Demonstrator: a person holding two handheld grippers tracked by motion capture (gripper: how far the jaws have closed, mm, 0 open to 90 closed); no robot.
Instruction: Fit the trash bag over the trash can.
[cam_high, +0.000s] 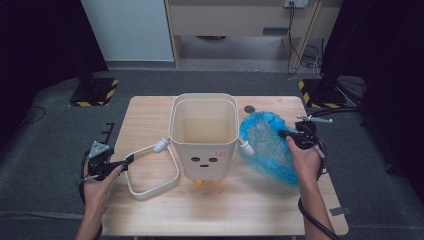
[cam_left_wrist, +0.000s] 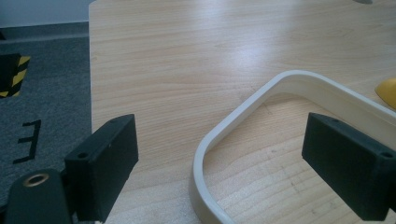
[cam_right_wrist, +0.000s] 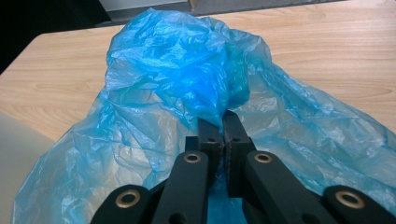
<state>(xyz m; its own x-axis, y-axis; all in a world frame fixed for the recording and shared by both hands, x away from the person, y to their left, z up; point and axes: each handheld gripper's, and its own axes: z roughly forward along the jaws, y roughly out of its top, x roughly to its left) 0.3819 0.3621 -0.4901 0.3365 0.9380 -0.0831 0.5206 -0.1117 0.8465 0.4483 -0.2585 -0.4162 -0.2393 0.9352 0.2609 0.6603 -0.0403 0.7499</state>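
Note:
A cream waste bin (cam_high: 204, 137) with a small face on its front stands in the middle of the wooden table (cam_high: 150, 115). Its cream hoop handle (cam_high: 152, 190) lies on the table to its left, and the same handle (cam_left_wrist: 243, 121) curves between my left jaws. My left gripper (cam_high: 131, 161) is open, the hoop passing between its jaws untouched. A blue plastic bag (cam_high: 267, 145) lies crumpled right of the bin. My right gripper (cam_high: 285, 134) is shut on a fold of the blue bag (cam_right_wrist: 187, 70), lifted a little above the table.
A small dark round mark (cam_high: 249, 109) sits on the table behind the bag. Two yellow feet (cam_high: 200, 182) show under the bin. Grey carpet (cam_high: 45, 150) surrounds the table, with black stands on striped bases (cam_high: 95, 92) at the back corners.

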